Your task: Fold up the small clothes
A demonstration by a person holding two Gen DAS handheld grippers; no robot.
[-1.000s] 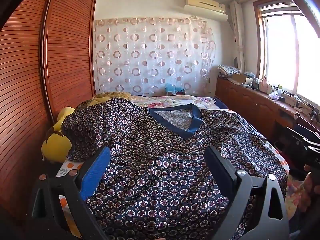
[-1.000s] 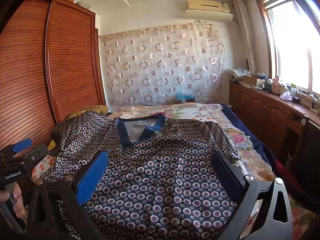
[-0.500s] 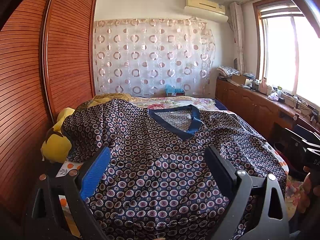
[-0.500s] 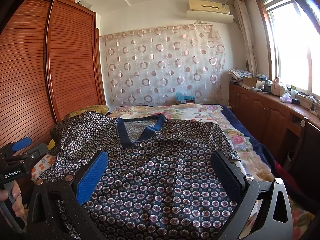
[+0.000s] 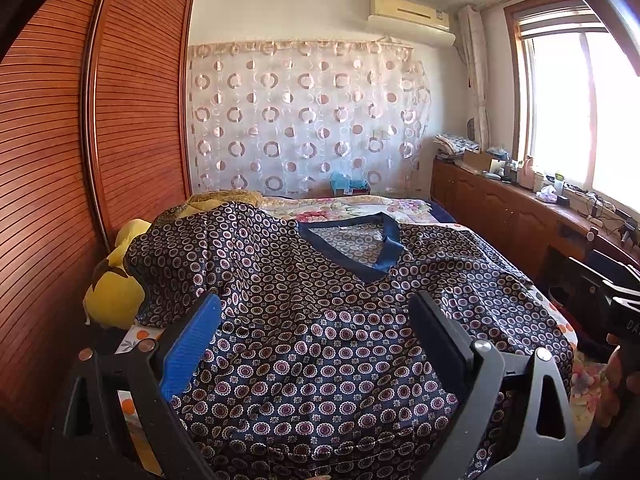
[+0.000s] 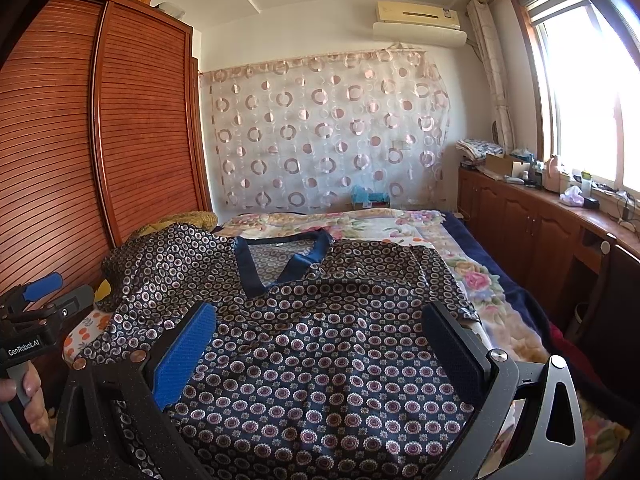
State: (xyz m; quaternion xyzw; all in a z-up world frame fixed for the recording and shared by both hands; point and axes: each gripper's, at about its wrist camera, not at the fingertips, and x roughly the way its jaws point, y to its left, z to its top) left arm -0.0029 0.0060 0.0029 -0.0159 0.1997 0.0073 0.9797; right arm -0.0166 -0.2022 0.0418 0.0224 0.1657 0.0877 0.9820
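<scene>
Navy patterned shirt lies under both grippers' wide-open, empty jaws.

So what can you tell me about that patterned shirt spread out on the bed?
The patterned shirt is dark navy, covered in small ringed circles, with a plain blue V-neck band. The fabric looks smooth and slightly shiny. It lies unfolded, front up and wrinkled, on the floral bedspread, one sleeve draped over a yellow plush toy. Both open grippers hover above it.
</scene>
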